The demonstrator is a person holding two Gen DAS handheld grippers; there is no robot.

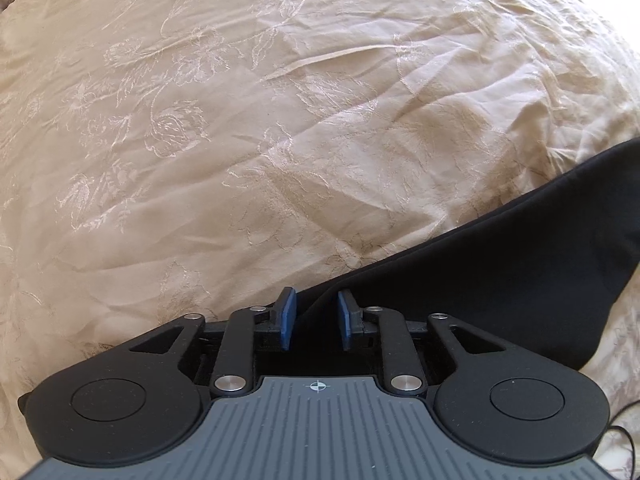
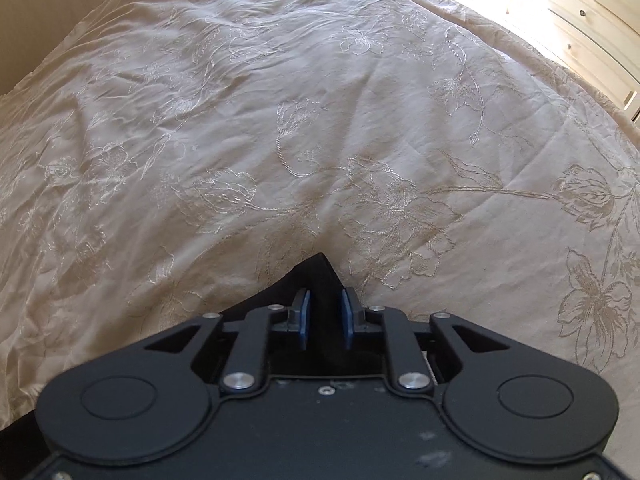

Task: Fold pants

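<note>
My L tongs (image 1: 316,314) spread, black pants (image 1: 500,276) edge in gap, pads clear. R tongs (image 2: 325,314) spread over pants corner (image 2: 320,276) on bed (image 2: 280,120). R view only: drawers (image 2: 580,20).

A bedroom: embroidered bedspread (image 2: 320,120) (cream, floral), pine drawers (image 2: 580,20) beside it.

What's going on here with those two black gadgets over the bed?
A person is folding black pants on a bed, holding a gripper in each hand. The pants lie on the cream embroidered bedspread. The left gripper has its jaws apart over the edge of the fabric, not pinching it. The right gripper points down at a corner of the pants; the cloth sits between its jaws with a gap on each side.
</note>
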